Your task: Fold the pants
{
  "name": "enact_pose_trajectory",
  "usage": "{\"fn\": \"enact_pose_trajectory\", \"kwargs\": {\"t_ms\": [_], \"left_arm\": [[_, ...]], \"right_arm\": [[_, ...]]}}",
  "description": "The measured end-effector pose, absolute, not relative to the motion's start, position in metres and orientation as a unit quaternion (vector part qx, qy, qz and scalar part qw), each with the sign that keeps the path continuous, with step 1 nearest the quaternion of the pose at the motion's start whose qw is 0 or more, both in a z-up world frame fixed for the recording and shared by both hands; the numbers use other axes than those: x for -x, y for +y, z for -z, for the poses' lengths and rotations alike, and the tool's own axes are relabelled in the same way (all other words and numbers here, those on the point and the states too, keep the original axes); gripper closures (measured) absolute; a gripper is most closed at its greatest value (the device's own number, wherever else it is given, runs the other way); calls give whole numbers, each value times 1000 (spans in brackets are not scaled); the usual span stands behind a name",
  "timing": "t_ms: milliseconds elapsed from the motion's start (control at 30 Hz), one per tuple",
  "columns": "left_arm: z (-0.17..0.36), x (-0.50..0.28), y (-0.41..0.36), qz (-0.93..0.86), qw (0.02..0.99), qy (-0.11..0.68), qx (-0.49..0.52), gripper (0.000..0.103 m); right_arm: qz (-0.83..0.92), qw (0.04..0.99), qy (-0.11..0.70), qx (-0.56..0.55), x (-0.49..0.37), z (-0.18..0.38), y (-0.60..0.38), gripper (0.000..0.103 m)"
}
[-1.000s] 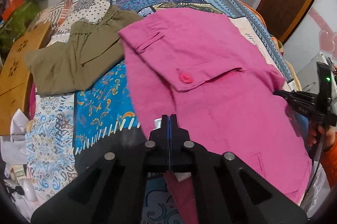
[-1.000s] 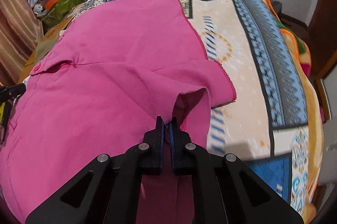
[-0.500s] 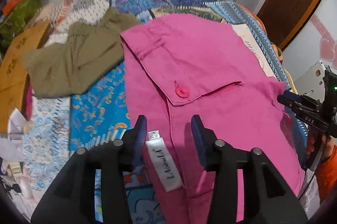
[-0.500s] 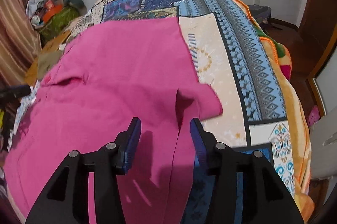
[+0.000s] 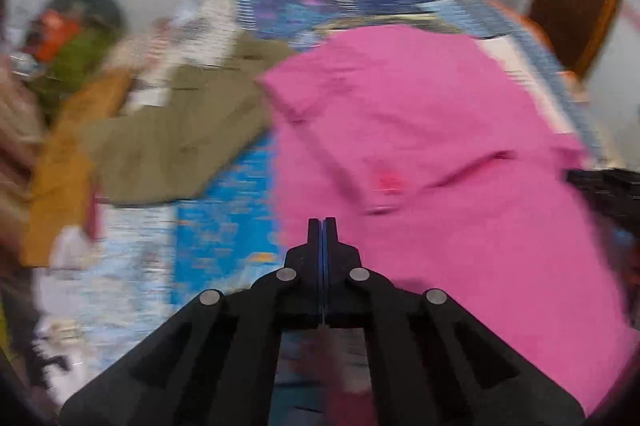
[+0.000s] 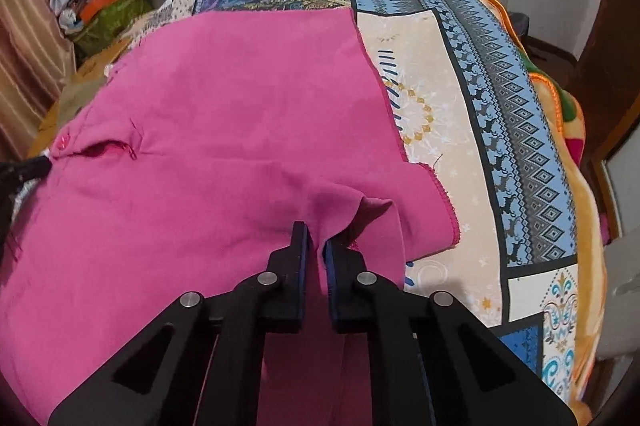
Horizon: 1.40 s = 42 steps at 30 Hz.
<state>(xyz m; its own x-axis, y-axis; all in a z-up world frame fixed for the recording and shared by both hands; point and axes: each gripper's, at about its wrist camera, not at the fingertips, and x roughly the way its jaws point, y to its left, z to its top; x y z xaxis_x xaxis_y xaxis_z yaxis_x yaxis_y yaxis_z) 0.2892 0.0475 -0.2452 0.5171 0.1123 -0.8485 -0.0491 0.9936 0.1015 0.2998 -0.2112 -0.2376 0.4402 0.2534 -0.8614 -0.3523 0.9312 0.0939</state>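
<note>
Progress, judged mid-fold: pink pants [image 6: 224, 129] lie spread across the patchwork bedspread [image 6: 500, 113], waistband and button [image 5: 387, 181] toward the left, one layer already doubled over. Right gripper [image 6: 315, 242] pinches a raised fabric edge between nearly closed fingers. Left gripper [image 5: 323, 230], blurred, shows fingers pressed together; whether cloth lies between them cannot be told. Olive garment [image 5: 180, 141] lies beside. Further folds appear to remain.

pink pants [image 6: 224, 129] | spread flat on patterned bedspread [image 6: 472, 113] | button [image 6: 63, 141] at waistband | near edge bunched
</note>
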Motion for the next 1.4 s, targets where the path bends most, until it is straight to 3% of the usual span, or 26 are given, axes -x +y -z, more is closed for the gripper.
{"fn": "enact_pose_trajectory", "kwargs": {"t_ms": [133, 267, 333, 433, 467, 633, 933, 1033, 1067, 1133, 1167, 1200, 1400], "left_arm": [[243, -287, 73, -5, 860, 510, 38, 102], [221, -281, 77, 2, 871, 489, 35, 97], [211, -282, 75, 8, 876, 481, 34, 89], [204, -289, 71, 18, 880, 473, 42, 67], [203, -293, 70, 19, 881, 470, 44, 62], [212, -315, 64, 29, 873, 483, 58, 62], [250, -333, 53, 40, 851, 517, 80, 62], [251, -333, 45, 31, 859, 508, 55, 69], [252, -334, 43, 29, 860, 507, 48, 73], [251, -334, 37, 22, 863, 503, 30, 85], [250, -334, 35, 13, 866, 500, 16, 93], [250, -333, 32, 7, 867, 498, 3, 94], [253, -332, 34, -3, 869, 495, -14, 95]], "right_arm": [[-178, 845, 503, 40, -299, 238, -215, 96], [-175, 845, 503, 59, -292, 228, -219, 95], [-169, 844, 504, 67, -290, 221, -224, 82], [-162, 859, 484, 43, -287, 204, -236, 57], [-160, 867, 471, 36, -287, 196, -242, 56], [-136, 885, 443, 32, -299, 179, -252, 56], [-136, 851, 507, -25, -339, 226, -255, 56], [-147, 847, 511, -15, -334, 237, -249, 58], [-150, 850, 505, 0, -330, 237, -245, 61], [-158, 849, 504, 24, -326, 238, -239, 81], [-162, 848, 504, 31, -324, 238, -238, 87], [-166, 846, 505, 42, -321, 238, -234, 92], [-153, 851, 497, 74, -317, 244, -229, 95]]}}
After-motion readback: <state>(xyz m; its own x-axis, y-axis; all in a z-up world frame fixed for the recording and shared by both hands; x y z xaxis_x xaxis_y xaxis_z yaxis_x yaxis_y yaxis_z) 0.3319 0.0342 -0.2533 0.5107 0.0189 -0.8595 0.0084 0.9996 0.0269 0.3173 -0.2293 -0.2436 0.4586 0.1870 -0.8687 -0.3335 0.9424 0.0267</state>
